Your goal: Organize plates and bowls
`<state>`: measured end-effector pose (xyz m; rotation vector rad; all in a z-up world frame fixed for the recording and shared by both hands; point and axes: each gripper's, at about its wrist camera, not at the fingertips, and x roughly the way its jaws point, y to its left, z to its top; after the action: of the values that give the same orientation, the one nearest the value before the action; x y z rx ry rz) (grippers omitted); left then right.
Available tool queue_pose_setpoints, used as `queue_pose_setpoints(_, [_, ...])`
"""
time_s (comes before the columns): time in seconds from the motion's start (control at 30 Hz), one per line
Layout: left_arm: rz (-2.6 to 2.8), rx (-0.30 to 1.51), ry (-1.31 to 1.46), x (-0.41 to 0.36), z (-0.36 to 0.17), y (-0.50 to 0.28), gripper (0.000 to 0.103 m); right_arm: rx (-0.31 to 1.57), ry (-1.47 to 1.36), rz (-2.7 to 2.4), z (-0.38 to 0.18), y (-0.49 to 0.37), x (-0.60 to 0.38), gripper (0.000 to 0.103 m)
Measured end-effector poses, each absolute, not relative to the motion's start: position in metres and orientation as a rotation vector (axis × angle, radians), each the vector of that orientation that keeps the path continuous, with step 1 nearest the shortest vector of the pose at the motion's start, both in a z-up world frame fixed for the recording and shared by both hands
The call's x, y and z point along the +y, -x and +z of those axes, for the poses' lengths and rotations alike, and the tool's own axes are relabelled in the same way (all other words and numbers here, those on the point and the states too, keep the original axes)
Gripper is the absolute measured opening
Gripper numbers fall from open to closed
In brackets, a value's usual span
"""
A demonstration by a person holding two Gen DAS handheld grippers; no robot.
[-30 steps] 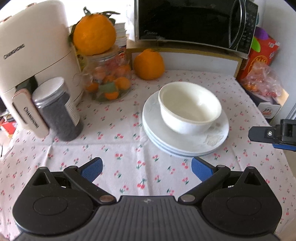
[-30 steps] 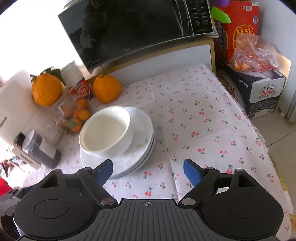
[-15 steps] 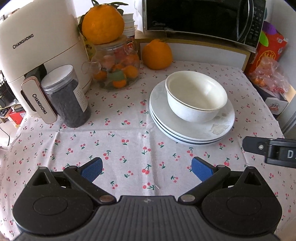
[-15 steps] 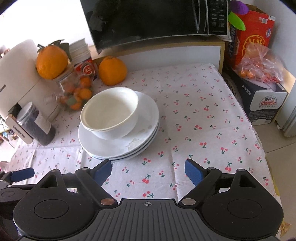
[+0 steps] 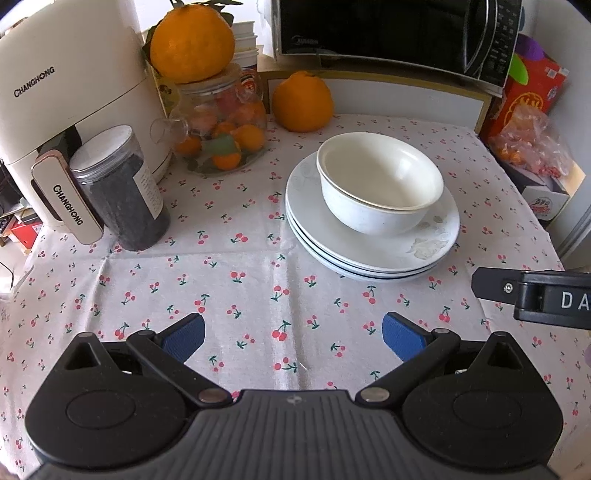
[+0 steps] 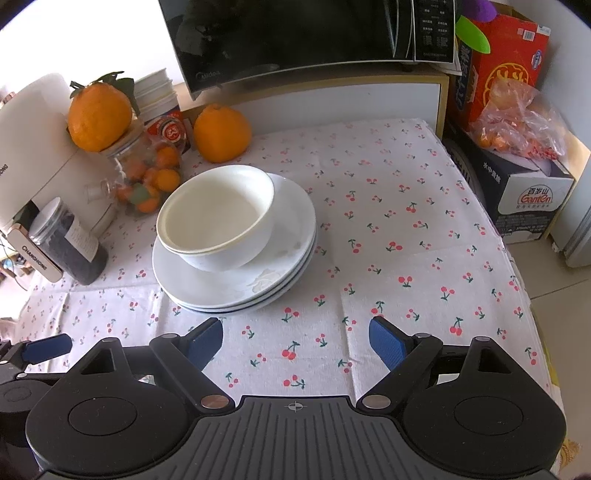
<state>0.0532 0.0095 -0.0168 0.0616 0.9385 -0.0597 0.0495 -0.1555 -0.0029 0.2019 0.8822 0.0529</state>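
Your white bowls [image 6: 216, 218], nested, sit on the stacked plates [image 6: 236, 284] mid-table on the cherry-print cloth [image 6: 388, 236]; your left gripper [image 5: 293, 336] and right gripper [image 6: 295, 341] both gape empty, short of the stack; oranges jar [image 5: 221, 136] behind

Home kitchen, microwave [image 5: 391, 33], cherry-print tablecloth [image 5: 240, 280], air fryer [image 5: 70, 92], oranges [image 5: 303, 101]

CHANGHONG on white appliance [image 5: 70, 85] and its handle [image 5: 66, 203]; Midea on microwave [image 6: 306, 33]; Ganten on box [image 6: 532, 199].
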Motion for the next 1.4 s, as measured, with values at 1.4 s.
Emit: queue_pose_setpoints(1.4, [-0.071,0.938,-0.084,0.0059,-0.0170,-0.0523,0.103,0.899,-0.209,0.049,-0.0079,-0.0507,-0.1569,0.088])
